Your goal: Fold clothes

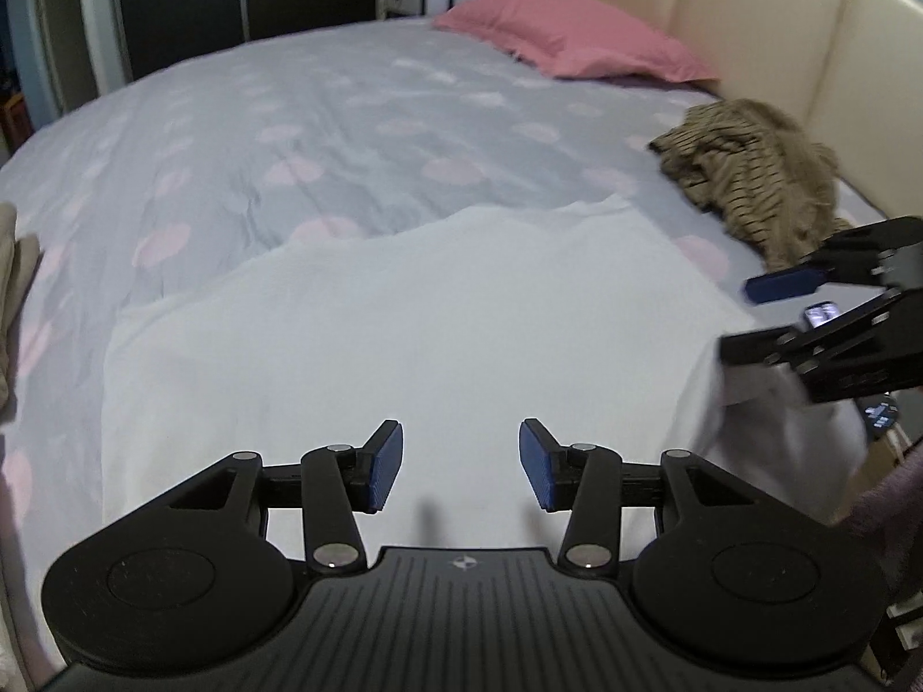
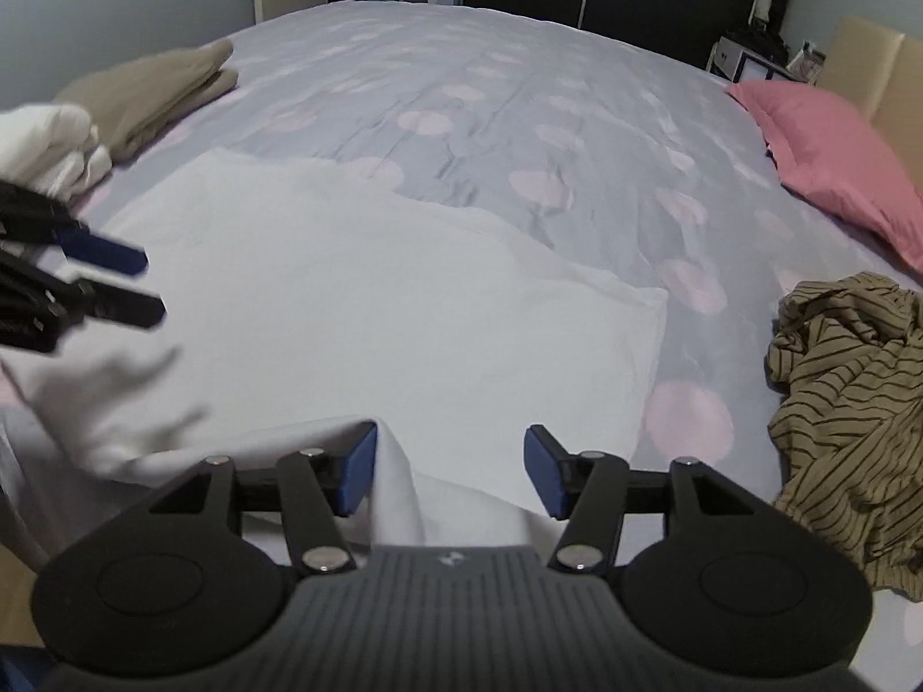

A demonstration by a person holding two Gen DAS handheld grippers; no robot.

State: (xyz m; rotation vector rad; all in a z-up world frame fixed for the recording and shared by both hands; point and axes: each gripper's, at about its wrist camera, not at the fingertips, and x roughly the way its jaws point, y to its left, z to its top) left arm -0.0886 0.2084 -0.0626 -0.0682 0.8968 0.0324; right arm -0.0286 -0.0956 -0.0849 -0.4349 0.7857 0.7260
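Note:
A white garment (image 1: 404,334) lies spread flat on the near part of the bed, and it also fills the middle of the right wrist view (image 2: 375,300). My left gripper (image 1: 460,470) hovers open over its near edge with nothing between the blue pads. My right gripper (image 2: 450,473) is open too; a raised fold of the white cloth (image 2: 398,496) stands between its fingers, against the left pad. Each gripper shows in the other's view, the right gripper (image 1: 744,317) at the garment's right edge and the left gripper (image 2: 147,282) at its left edge.
A crumpled olive striped garment (image 2: 854,403) lies to the right, near the beige headboard (image 1: 750,29). A pink pillow (image 1: 577,37) sits at the head of the bed. Folded beige clothes (image 2: 156,86) and folded white clothes (image 2: 52,144) are stacked at the left. Dark wardrobes stand beyond the dotted bedspread (image 1: 288,115).

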